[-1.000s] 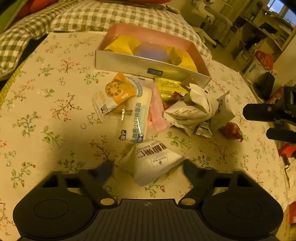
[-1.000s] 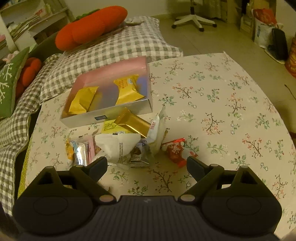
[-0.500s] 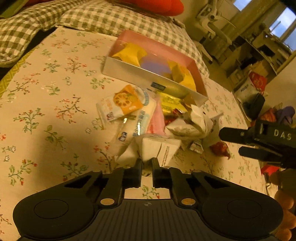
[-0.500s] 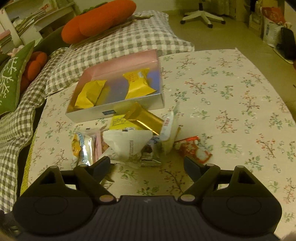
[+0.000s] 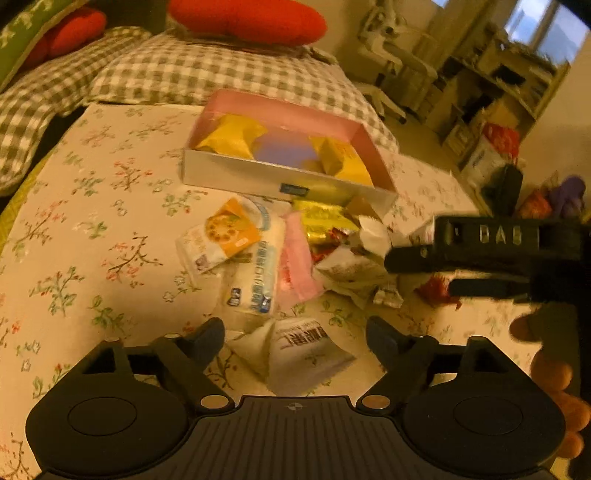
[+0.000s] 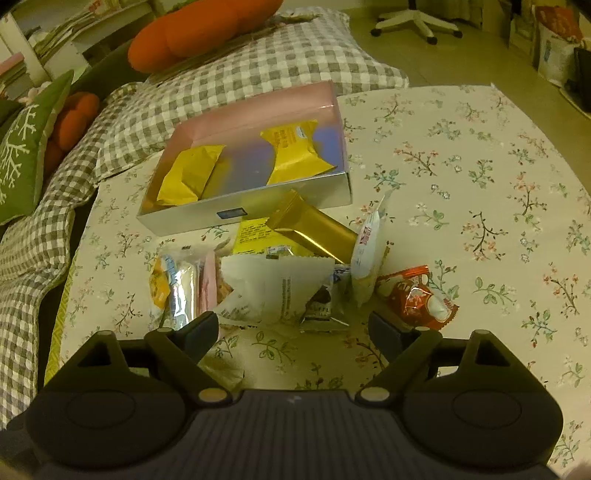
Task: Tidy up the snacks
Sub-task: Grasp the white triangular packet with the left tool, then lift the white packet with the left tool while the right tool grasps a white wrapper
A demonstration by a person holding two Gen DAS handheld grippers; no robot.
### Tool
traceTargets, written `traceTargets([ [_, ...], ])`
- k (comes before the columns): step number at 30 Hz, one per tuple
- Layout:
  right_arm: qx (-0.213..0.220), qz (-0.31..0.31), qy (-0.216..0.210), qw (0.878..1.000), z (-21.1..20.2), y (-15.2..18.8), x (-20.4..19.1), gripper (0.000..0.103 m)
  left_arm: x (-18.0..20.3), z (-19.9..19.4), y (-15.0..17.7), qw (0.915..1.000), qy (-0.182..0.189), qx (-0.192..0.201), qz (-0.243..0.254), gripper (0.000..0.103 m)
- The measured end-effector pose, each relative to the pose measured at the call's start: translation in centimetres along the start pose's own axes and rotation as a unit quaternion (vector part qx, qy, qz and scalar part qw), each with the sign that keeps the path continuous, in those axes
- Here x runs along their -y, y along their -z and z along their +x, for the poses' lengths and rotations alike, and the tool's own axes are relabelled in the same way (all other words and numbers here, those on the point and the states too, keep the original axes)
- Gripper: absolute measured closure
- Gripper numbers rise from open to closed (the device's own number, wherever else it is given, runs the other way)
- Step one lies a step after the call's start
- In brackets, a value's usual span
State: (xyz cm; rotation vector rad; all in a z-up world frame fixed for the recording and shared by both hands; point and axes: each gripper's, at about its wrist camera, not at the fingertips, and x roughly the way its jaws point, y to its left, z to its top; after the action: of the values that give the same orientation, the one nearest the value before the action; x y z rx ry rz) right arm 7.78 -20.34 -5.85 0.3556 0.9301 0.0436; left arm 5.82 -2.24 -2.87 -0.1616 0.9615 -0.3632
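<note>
A loose pile of snack packets [image 5: 280, 254] lies on the flowered tablecloth in front of an open silver box [image 5: 258, 177] with a pink inside. Two yellow packets [image 6: 188, 177] lie in the box. My left gripper [image 5: 295, 332] is opening. A white triangular packet [image 5: 306, 350] lies on the cloth between its jaws, and the pads do not press it. My right gripper [image 6: 295, 326] hovers at the pile's near edge, jaws wide and opening, holding nothing. A white packet [image 6: 273, 288], a gold bar [image 6: 314, 229] and a red wrapper [image 6: 417, 295] lie just ahead of it.
Checked cushions [image 6: 258, 70] and an orange plush [image 6: 199, 33] border the table's far side. A hand [image 5: 554, 373] holds the right gripper [image 5: 417, 273] at the right of the left wrist view. The tablecloth [image 6: 480, 184] runs on to the right of the pile.
The left jaws closed at the white packet's near edge, then spread wide again; the packet lies between them. The right gripper has come in closer to the pile.
</note>
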Motion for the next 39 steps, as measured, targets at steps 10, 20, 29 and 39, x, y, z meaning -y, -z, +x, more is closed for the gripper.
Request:
traceTargets([
  [10,-0.004,0.002,0.005,1.000,0.5,0.1,0.0,0.016,0.0,2.8,0.6,0.9979,-0.052,-0.040,-0.002,0.047],
  [20,-0.015,0.027,-0.029,0.999,1.0,-0.1,0.0,0.018,-2.9,0.4,-0.2,0.9963,-0.032,0.004,-0.079,0.072],
  [29,-0.015,0.035,-0.045,0.998,2.6,-0.3,-0.4,0.019,-3.7,-0.8,-0.7,0.9953,-0.009,0.026,-0.093,0.073],
  [39,-0.022,0.036,-0.048,0.998,4.3,-0.5,-0.9,0.045,-4.3,-1.5,-1.1,0.9943,0.014,0.046,-0.095,0.073],
])
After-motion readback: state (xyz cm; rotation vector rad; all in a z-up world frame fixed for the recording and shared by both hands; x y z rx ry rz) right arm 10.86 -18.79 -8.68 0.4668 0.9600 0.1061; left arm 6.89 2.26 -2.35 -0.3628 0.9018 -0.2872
